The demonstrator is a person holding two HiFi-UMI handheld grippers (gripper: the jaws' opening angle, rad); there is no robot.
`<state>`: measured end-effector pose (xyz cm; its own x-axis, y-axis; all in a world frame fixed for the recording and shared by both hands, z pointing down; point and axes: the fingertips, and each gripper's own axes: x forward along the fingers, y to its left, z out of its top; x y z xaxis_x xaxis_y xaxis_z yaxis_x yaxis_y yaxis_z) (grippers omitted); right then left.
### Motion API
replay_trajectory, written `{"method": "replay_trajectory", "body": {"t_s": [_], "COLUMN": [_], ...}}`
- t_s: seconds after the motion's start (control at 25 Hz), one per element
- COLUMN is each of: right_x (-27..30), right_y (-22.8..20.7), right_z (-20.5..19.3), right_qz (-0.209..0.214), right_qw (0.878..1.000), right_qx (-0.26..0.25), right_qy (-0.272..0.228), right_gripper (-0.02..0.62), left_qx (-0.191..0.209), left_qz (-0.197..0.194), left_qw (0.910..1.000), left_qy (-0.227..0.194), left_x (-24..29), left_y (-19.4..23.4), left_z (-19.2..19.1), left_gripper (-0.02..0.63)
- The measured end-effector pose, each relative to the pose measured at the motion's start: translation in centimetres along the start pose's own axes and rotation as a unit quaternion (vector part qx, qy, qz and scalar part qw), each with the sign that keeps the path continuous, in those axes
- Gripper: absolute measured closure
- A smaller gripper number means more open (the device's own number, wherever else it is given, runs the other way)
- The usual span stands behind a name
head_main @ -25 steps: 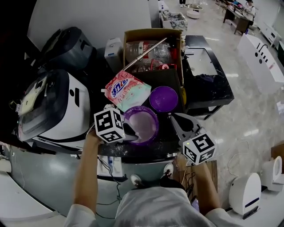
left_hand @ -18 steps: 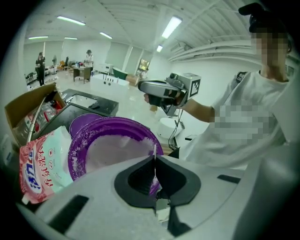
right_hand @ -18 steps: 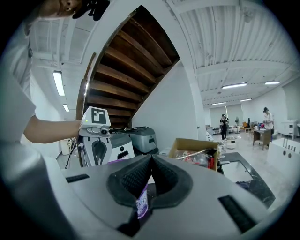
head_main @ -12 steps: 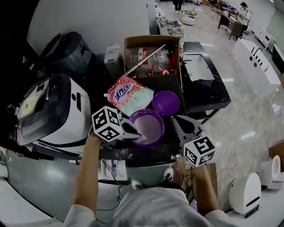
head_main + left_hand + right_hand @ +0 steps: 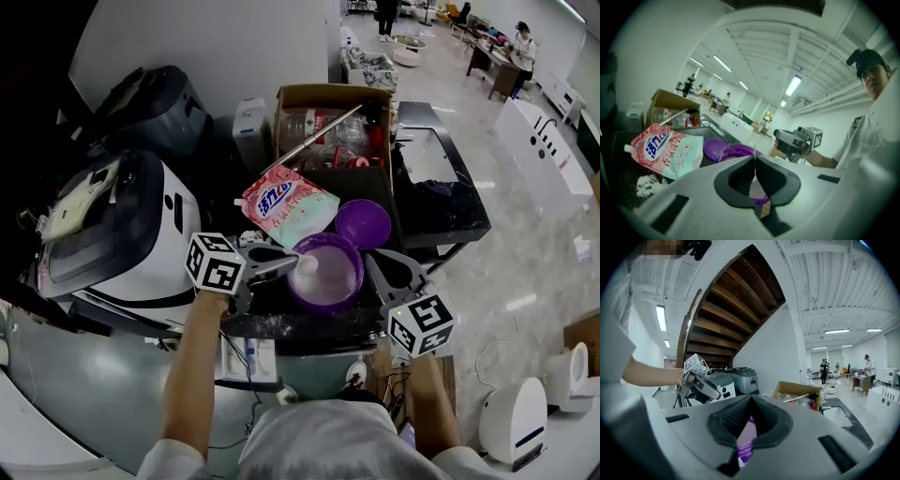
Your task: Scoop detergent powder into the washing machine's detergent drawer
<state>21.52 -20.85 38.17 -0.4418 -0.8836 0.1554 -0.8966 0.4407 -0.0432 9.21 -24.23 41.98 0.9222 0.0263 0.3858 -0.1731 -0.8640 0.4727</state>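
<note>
A purple bowl [image 5: 330, 277] with pale detergent powder stands on the dark table's front edge. My left gripper [image 5: 284, 265] is shut on the thin handle of a small white scoop [image 5: 306, 265], which hangs over the bowl's left side with powder in it. In the left gripper view the left gripper [image 5: 754, 165] pinches a thin white edge. My right gripper [image 5: 372, 256] is shut on the bowl's right rim; purple rim [image 5: 746, 439] shows between the pads of the right gripper [image 5: 750, 414]. A white washing machine [image 5: 117, 234] stands left of the bowl.
A pink detergent bag [image 5: 288, 209] lies just behind the bowl, with a purple lid [image 5: 364, 223] to its right. Behind them is an open cardboard box [image 5: 333, 117] of bottles. A grey appliance [image 5: 150, 105] sits far left. Spilled powder [image 5: 645, 184] dusts the table.
My left gripper has drawn back to the left and risen, bringing the scoop up out of the powder. The right gripper has kept its hold on the bowl.
</note>
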Motion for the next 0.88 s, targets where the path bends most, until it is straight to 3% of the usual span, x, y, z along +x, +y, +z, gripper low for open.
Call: {"method": "replay_trajectory", "body": {"t_s": [0.16, 0.32, 0.48, 0.56, 0.68, 0.88], "right_x": [0.6, 1.0, 1.4, 1.8, 2.4, 4.1], "right_y": [1.5, 3.0, 4.6, 5.5, 7.5, 11.7], "right_z": [0.8, 1.3, 2.0, 2.4, 3.4, 3.8], "right_qz": [0.01, 0.021, 0.033, 0.038, 0.05, 0.09], "right_qw": [1.0, 0.999, 0.999, 0.998, 0.996, 0.991], "right_qx": [-0.014, -0.026, -0.041, -0.049, -0.067, -0.09], "right_qy": [-0.002, -0.004, -0.007, -0.012, -0.034, -0.047], "right_gripper": [0.598, 0.598, 0.598, 0.598, 0.598, 0.598], "left_qx": [-0.067, -0.122, -0.146, -0.173, -0.214, -0.236], "left_qz": [0.025, 0.048, 0.07, 0.067, 0.053, 0.06], "left_qw": [0.9898, 0.9623, 0.9355, 0.9159, 0.8794, 0.8351], "left_qy": [-0.123, -0.239, -0.314, -0.356, -0.422, -0.493], "left_x": [-2.4, -5.0, -7.8, -9.5, -12.4, -17.7], "left_y": [0.8, 1.2, 0.8, 0.5, -0.6, -1.9], "left_z": [1.5, 1.8, 1.9, 1.8, 1.3, -0.9], "left_gripper": [0.592, 0.592, 0.592, 0.592, 0.592, 0.592]}}
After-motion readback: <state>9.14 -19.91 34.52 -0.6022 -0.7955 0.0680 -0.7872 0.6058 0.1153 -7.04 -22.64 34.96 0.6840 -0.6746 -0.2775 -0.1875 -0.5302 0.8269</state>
